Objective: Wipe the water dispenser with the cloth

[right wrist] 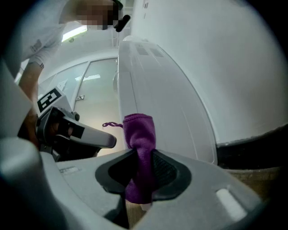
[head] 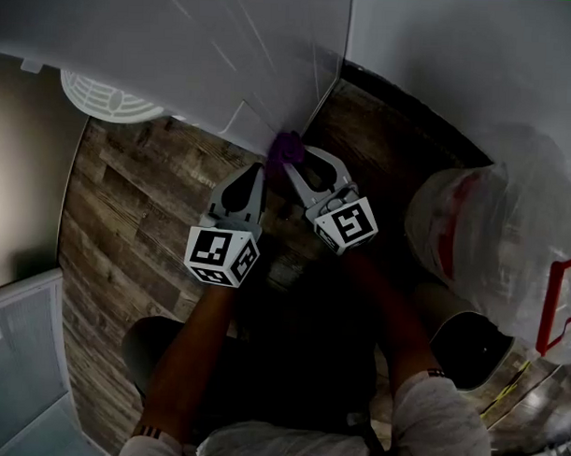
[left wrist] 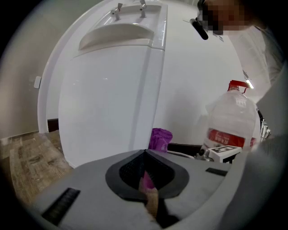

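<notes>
two tight claws, right claw (right wrist: 142, 152) around purple cloth (right wrist: 140, 131) at the water dispenser (head: 226, 61), left claw (left wrist: 145, 153) tip-to-tip alongside

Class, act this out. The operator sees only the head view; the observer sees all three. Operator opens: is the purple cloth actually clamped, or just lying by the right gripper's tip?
Observer: Clamped. The right gripper is shut on the purple cloth, a fold standing above the jaws.
Operator: And the left gripper?
Observer: The left gripper has its jaws together at the tips; a pink sliver behind them is unclear.
Operator: Where are the taps?
Observer: Two taps sit at the water dispenser's top, above the cloth.
</notes>
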The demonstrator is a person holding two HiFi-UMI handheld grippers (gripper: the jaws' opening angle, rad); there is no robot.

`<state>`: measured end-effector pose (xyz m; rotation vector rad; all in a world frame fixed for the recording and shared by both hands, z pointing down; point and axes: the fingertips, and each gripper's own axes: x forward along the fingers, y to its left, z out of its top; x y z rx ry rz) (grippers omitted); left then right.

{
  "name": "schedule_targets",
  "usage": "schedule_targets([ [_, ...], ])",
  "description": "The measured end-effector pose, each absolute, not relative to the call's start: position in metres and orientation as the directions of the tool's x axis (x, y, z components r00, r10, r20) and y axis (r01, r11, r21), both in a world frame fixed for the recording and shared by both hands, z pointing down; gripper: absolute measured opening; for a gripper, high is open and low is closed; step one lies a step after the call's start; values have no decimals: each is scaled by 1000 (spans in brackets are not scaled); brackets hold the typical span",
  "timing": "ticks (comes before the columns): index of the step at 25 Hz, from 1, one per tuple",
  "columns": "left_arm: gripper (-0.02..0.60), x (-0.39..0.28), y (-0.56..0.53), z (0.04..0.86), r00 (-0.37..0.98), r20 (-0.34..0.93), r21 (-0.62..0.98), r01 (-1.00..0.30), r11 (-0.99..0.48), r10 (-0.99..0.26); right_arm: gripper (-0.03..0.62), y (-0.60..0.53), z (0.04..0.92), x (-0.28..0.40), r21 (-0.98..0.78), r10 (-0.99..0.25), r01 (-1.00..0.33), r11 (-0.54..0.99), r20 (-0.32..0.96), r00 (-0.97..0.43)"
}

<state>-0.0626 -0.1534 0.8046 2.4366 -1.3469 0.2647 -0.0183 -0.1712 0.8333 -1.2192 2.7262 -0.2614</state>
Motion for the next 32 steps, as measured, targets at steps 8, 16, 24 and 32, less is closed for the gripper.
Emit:
schedule_targets([
  [8,-2,-60,-150,811,535,329,212,-845,-492,-778,92,-225,862,18,-253,-815,-789,560,0,-579],
  [16,-2,-58,-152,812,535,329,211,-845,-492,-778,92,-285,880,64,-251,-879,-861,443,69,-472],
  [24,-2,-61,-153,813,530,331,213,-848,-485,-781,92,-325,894,94,-267,-922,-910,317,139,-362],
  [32,-2,-66,-152,809,528,330,207,-850,-485,-783,92,-333,908,110,-245,-936,-940,238,201,-289],
])
